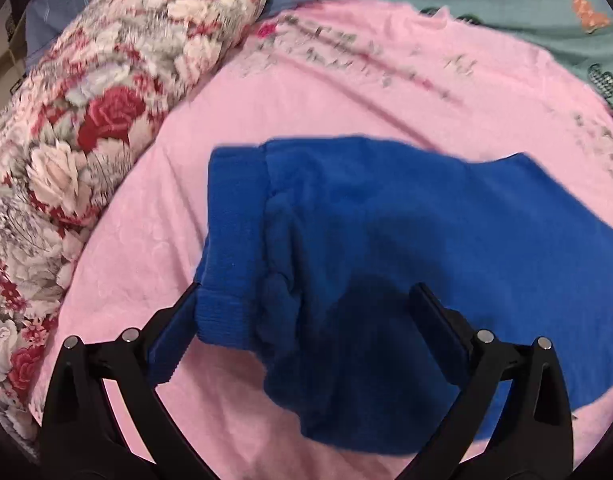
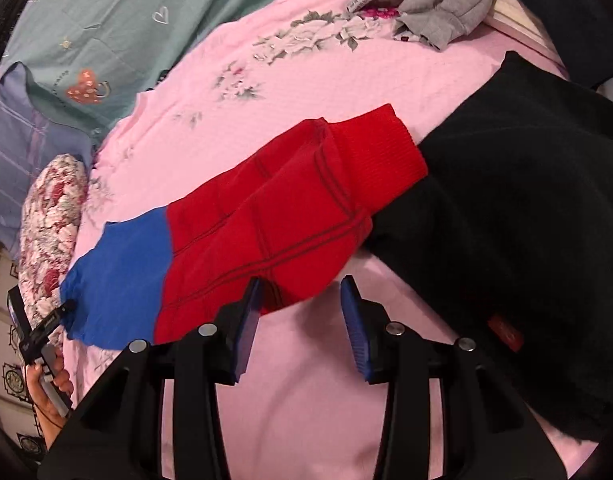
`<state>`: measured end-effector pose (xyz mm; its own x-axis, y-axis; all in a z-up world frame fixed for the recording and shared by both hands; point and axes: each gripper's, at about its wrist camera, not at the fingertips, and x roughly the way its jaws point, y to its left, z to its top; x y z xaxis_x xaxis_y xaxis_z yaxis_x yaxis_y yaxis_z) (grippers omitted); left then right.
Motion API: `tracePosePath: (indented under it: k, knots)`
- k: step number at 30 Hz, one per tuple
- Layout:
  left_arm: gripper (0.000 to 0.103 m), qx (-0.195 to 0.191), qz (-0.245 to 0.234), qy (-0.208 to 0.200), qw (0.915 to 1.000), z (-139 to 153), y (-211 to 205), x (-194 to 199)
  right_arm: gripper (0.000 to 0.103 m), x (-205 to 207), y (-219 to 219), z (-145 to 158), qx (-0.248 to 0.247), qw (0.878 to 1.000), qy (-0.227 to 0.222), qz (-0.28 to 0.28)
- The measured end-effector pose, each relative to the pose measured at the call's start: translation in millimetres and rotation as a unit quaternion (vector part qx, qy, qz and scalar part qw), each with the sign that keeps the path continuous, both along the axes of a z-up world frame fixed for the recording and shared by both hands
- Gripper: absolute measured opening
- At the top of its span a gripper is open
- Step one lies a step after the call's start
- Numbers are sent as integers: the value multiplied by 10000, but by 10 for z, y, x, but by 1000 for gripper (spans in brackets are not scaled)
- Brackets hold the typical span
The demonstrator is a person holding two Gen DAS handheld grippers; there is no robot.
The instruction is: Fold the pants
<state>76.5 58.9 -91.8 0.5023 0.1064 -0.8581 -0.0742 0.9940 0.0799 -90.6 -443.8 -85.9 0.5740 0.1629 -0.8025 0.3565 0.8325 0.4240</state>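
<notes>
The pants (image 2: 266, 232) are lying across the middle of the pink blanket (image 2: 306, 400) on the bed, the red part with its ribbed cuff (image 2: 382, 148) reaching toward a black garment (image 2: 526, 240), the blue part (image 1: 386, 260) stretching toward the floral pillow (image 1: 86, 140). In the left wrist view only blue fabric is showing, with a ribbed blue band (image 1: 226, 280) bunched at its end.

The left claw (image 1: 306, 308) is standing wide apart, with the blue fabric sitting between its fingers; the ribbed band is lying against the left finger (image 1: 174, 328), though contact cannot be made out for sure. The right claw (image 2: 300, 320) is also standing apart, its blue pads (image 2: 356, 332) just beside the red fabric's lower edge, gripping nothing.

Farther out, a grey garment (image 2: 438, 4) is lying crumpled at the blanket's far edge, near printed flowers (image 2: 314, 38). A teal sheet (image 2: 106, 20) is spreading beyond the blanket. The person's left hand (image 2: 46, 388) is showing at the right view's lower left edge, wrapped around the other tool's handle.
</notes>
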Motion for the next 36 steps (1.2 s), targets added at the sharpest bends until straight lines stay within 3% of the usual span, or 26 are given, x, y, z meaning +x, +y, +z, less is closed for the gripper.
tracePosePath:
  k: [3,5,13,18,24,28,30,36]
  knots:
    - [101,-553,169,166,9982,-109,166,67,50,104,-37,-37,185,9996,-135,-139]
    - [101,-685,192,203,9973,-119,199,72,52,187,-48,-50,198,9994,-145,-254]
    - [101,-631,84,185,9978,-112,184,34,53,467,-39,85,163,9989,-66,-428]
    - [101,-671,77,172,9976,-121,188,-5,54,305,-233,191,271,9975,-92,-649]
    - [101,-682,91,152,9975,-122,190,-17,54,-161,-262,356,-95,9991,-83,-401]
    - [101,-650,130,138,9977,-125,171,-19,51,-327,-123,236,-374,9990,169,-148]
    - [101,-647,118,143,9977,-123,176,-9,45,-254,-44,122,-379,9988,296,-48]
    - [101,-671,91,139,9976,-129,183,8,45,93,28,19,-491,9984,231,-182]
